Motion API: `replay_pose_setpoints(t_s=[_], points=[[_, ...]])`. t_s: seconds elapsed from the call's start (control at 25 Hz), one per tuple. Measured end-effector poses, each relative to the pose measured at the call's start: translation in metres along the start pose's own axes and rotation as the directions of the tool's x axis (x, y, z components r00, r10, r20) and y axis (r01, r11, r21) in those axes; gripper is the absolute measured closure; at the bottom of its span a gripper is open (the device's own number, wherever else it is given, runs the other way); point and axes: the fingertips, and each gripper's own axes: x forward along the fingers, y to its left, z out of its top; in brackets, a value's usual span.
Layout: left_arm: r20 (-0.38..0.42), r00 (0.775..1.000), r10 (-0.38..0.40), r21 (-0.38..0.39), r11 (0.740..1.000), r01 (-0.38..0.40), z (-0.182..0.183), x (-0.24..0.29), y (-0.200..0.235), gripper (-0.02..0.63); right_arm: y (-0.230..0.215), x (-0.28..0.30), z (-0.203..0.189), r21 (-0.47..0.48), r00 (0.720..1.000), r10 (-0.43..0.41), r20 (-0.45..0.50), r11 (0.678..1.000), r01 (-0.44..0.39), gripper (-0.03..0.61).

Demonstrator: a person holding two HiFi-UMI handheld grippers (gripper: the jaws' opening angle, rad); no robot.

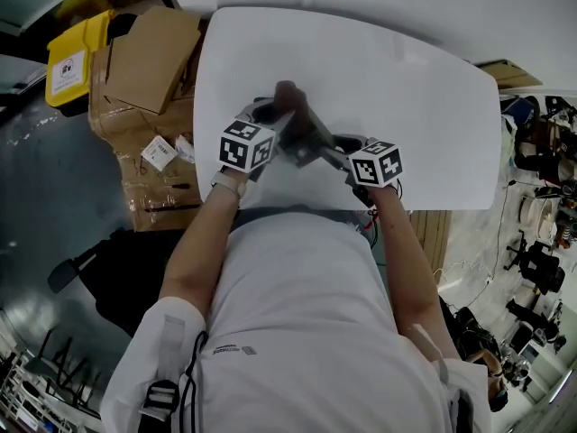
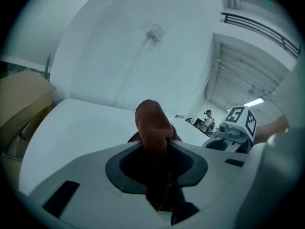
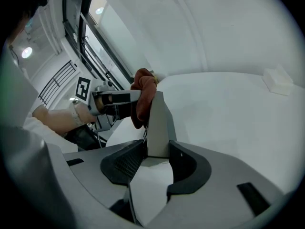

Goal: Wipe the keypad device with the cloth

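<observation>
My left gripper [image 1: 270, 120] [image 2: 155, 151] is shut on a bunched reddish-brown cloth [image 2: 152, 125] that sticks up past its jaws. The cloth [image 1: 287, 93] shows as a dark lump over the white table [image 1: 406, 79]. My right gripper [image 1: 341, 150] [image 3: 155, 151] is shut on the grey keypad device [image 3: 159, 120], held edge-on so only its plain side shows; its keys are hidden. The device [image 1: 311, 133] slants between the two grippers just above the table's near edge. In the right gripper view the cloth [image 3: 143, 97] rests against the device's far left end.
Cardboard boxes [image 1: 149, 57] and a yellow bin [image 1: 77, 57] stand on the floor left of the table. A small white box [image 3: 278, 80] lies on the table at the right. Chairs and clutter [image 1: 541, 260] stand past its right end.
</observation>
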Motion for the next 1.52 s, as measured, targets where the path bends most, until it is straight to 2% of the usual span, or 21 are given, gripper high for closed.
replay_pose_setpoints(t_s=[0.52,1.0,1.32,1.52], points=[[-0.018,0.998,0.065,-0.066,0.996,-0.066,-0.026,-0.006,0.021,0.502,0.000,0.000,0.000,-0.004,1.000,-0.017,-0.015,1.000,0.017,0.411],[-0.097,0.986,0.133,-0.126,0.981,-0.145,-0.062,-0.020,0.047,0.502,0.001,0.001,0.000,-0.009,1.000,-0.010,-0.026,1.000,0.010,0.410],[-0.178,0.965,0.192,-0.085,0.974,-0.210,-0.082,-0.028,0.060,0.502,0.001,0.002,-0.001,-0.002,1.000,-0.003,-0.025,1.000,0.003,0.408],[-0.251,0.929,0.271,0.046,0.962,-0.268,-0.101,-0.033,0.070,0.508,0.000,0.002,-0.001,0.003,1.000,-0.002,-0.022,1.000,0.002,0.407]])
